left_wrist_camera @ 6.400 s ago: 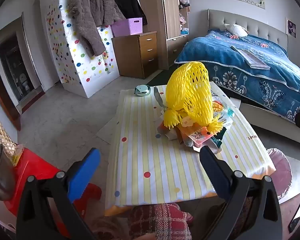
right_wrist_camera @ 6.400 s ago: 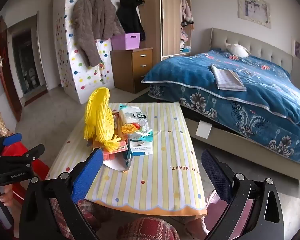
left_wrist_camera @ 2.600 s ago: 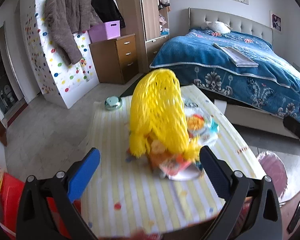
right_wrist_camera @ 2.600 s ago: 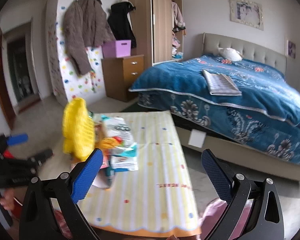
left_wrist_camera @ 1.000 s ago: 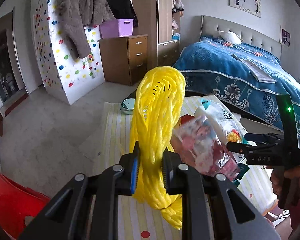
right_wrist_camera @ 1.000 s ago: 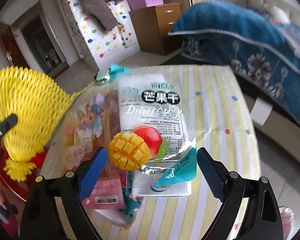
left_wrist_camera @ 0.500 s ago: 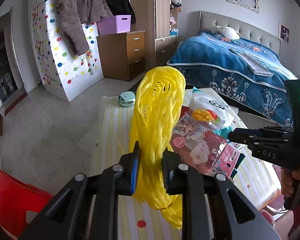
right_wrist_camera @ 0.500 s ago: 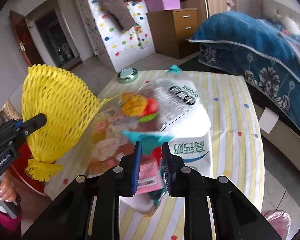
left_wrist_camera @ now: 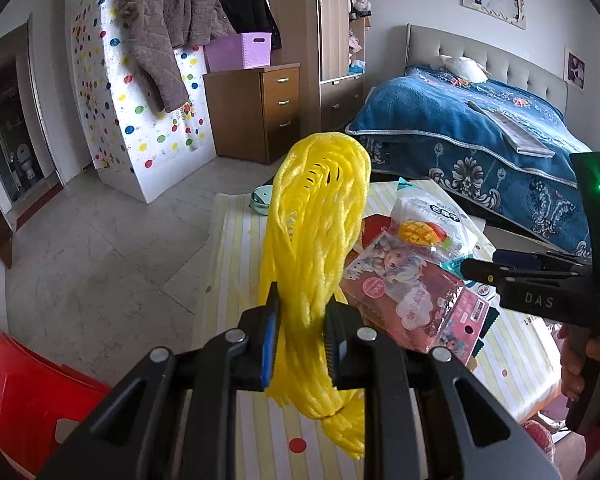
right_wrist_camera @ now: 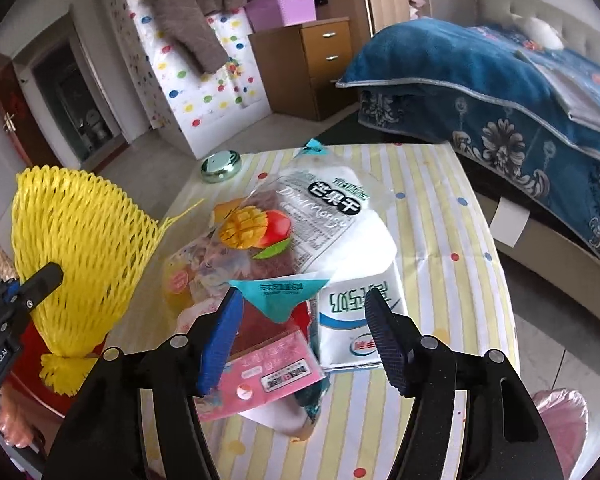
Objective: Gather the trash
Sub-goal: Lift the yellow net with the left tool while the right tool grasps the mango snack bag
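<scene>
A yellow foam net [left_wrist_camera: 320, 220] hangs upright over the table's left side, and my left gripper [left_wrist_camera: 300, 312] is shut on its lower part. The right wrist view shows the same net [right_wrist_camera: 72, 248] at the left. My right gripper [right_wrist_camera: 304, 312] hovers over the trash pile and its jaws are opening. The teal corner of a dried mango bag [right_wrist_camera: 324, 208] lies between the fingers, with neither pad pressing on it. Under the bag lie a pink snack packet [right_wrist_camera: 268, 372] and a white milk carton [right_wrist_camera: 356, 320]. In the left wrist view the right gripper [left_wrist_camera: 476, 270] reaches in from the right.
The striped, dotted tablecloth [right_wrist_camera: 440, 208] carries a round green tin [right_wrist_camera: 220, 168] at its far edge. A red stool [left_wrist_camera: 32, 392] stands left of the table, a pink bag [right_wrist_camera: 560, 420] sits low at the right, and a blue bed [right_wrist_camera: 500, 80] lies beyond.
Half a second ago my right gripper was shut on the mango bag's teal corner; now its jaws stand apart and the bag rests on the pile. The left gripper still holds the net.
</scene>
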The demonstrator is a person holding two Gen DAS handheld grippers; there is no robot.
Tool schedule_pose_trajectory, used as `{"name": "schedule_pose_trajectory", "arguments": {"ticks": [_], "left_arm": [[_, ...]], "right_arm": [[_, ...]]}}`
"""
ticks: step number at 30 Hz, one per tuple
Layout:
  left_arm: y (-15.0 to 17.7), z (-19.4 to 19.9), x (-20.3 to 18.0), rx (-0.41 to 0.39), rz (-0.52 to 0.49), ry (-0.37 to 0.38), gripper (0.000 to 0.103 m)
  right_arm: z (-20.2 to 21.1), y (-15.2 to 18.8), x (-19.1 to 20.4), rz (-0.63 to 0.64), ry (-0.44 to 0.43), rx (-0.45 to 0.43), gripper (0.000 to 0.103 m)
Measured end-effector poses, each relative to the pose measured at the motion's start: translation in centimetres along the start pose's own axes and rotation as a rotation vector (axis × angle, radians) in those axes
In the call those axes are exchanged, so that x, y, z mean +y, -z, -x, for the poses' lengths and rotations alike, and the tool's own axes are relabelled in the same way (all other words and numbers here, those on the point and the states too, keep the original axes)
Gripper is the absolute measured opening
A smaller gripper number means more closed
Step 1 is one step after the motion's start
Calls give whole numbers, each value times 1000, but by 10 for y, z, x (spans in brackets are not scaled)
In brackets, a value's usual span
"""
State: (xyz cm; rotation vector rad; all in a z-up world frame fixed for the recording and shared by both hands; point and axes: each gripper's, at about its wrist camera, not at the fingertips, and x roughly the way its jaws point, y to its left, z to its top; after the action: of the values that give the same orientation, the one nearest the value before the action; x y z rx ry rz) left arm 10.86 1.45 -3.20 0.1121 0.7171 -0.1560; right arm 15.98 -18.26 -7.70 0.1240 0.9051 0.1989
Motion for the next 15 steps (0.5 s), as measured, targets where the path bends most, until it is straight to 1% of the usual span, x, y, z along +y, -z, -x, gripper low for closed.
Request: {"name": "schedule_pose_trajectory", "arguments": {"ticks": [2, 4, 7, 9, 11, 15], "left_arm": [[2, -1, 2, 1, 1, -2, 18], [4, -2, 6, 6, 9, 0, 18], [7, -3, 9, 15, 18, 5, 18], [8, -2, 10, 16, 17, 6, 18], [6, 0, 11, 10, 16, 3, 18], [2, 4, 12, -7, 17, 3, 18]], "right_arm": [[0, 4, 7, 34, -15, 15, 63], [-3, 12, 17, 91, -36, 48, 64], [-10, 19, 22, 128, -18, 69, 65], [-8, 20, 18, 103, -26, 56, 65], [1, 15, 10, 48, -43, 15, 65], [10, 3, 5, -8, -13, -39, 63]]}}
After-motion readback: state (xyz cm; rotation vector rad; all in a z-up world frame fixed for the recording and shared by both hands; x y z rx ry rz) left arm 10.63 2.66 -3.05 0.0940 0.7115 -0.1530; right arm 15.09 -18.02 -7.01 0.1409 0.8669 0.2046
